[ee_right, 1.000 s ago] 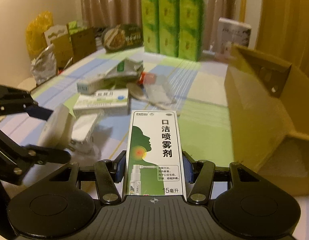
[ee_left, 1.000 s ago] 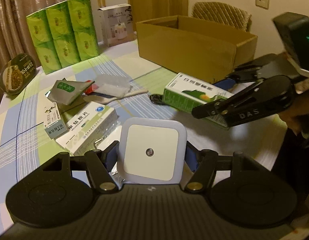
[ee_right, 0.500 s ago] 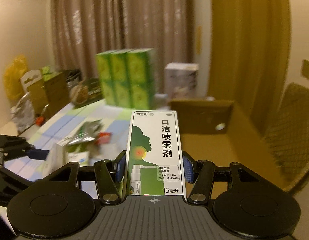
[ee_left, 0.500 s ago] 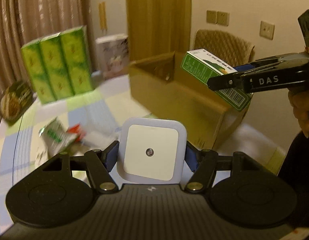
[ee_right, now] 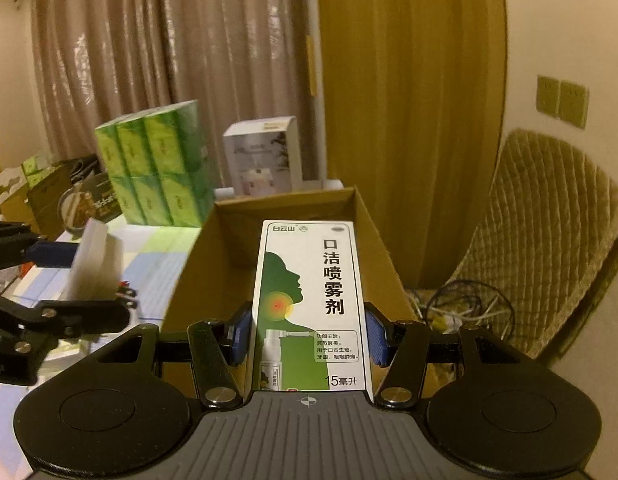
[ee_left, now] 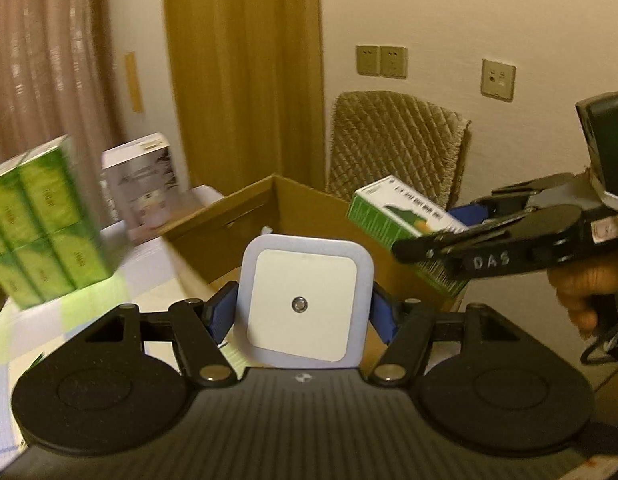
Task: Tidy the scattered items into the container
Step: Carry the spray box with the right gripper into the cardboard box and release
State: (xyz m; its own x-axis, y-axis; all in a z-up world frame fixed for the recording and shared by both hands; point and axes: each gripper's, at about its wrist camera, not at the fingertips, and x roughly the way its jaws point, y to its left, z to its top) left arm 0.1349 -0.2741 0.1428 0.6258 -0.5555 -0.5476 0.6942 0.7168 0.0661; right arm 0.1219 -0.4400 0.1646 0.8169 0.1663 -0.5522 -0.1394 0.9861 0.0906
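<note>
My left gripper is shut on a square white night light, held in the air at the near rim of the open cardboard box. In the right wrist view the same night light shows edge-on at the left, its plug prongs pointing right. My right gripper is shut on a green-and-white spray box with Chinese print, raised over the cardboard box. From the left wrist view that spray box hangs over the carton's right side. The carton's floor is hidden.
A stack of green tissue packs and a white printed carton stand on the table behind the box. A quilted chair sits beyond it. Loose cables lie on the floor by the chair. A person's hand holds the right gripper.
Both grippers have risen from the table and moved toward the cardboard box, each carrying its item. The scattered items on the tablecloth have dropped out of view.
</note>
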